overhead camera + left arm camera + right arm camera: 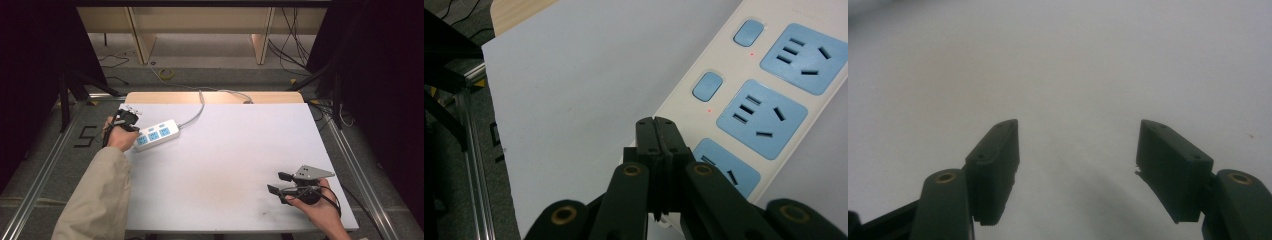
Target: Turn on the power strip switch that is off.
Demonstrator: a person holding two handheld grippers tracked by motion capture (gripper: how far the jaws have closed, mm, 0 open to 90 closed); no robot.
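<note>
A white power strip [157,134] with three blue sockets lies at the left of the white tabletop [225,150], its grey cable running off the far edge. My left gripper [136,129] is at the strip's near end, held by a hand in a beige sleeve. In the left gripper view the left gripper [657,125] is shut, jaws pressed together with nothing between them, tips over the edge of the power strip [769,90] beside a blue switch [707,86]. My right gripper [279,183] rests near the table's front right, and the right gripper [1078,140] stands open over bare table.
The strip's grey cable [200,107] trails over the table's back edge. Beyond the table are wooden furniture legs [141,40] and loose cables on the floor. Metal rails [50,165] run along both sides of the table.
</note>
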